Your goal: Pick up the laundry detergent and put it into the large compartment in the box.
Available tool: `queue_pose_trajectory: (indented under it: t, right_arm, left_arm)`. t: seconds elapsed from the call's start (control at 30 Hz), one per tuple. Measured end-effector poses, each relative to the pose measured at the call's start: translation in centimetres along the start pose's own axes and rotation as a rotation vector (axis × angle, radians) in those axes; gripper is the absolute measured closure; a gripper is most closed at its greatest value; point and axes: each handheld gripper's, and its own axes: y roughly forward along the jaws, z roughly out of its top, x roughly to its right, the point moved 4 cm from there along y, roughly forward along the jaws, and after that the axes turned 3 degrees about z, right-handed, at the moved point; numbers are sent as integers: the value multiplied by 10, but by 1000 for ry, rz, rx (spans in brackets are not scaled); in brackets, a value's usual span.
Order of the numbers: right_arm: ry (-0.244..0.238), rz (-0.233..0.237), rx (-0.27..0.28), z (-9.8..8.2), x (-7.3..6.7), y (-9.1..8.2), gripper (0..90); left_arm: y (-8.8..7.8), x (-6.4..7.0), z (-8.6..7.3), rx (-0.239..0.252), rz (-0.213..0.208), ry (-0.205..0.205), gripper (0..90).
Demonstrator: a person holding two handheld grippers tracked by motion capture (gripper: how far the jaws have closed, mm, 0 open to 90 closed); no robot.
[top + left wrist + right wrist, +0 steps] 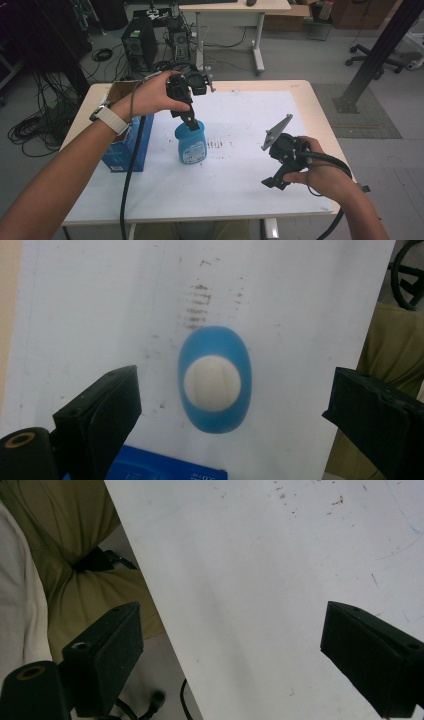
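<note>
A blue bottle (191,146) stands upright on the white sheet (240,170), left of the table's middle. My left gripper (190,121) hangs straight above it, pointing down, its tips close to the bottle's top. From above, the bottle (215,415) is a blue oval with a white cap (212,382), centred between the wide-apart jaws of the left gripper (235,387); nothing is held. My right gripper (275,181) is near the sheet's front right, tilted down. The right gripper (230,630) is open over the sheet's edge (150,605).
A blue carton (125,150) with an open cardboard top stands just left of the bottle; its corner (170,471) lies under the left jaw. Olive trousers (75,555) lie beyond the table's front edge. Behind the table are computers, cables and another desk.
</note>
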Motion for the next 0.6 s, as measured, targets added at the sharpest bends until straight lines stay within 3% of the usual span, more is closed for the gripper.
queue_pose_trajectory:
  t: [0.37,0.6]
  right_arm:
    - [9,4,-4,-1,1,2,102]
    - [7,6,-6,0,2,4,101]
  left_arm:
    - [8,-4,-1,-7,2,5,68]
    - [16,-6,-4,-20,4,-13,69]
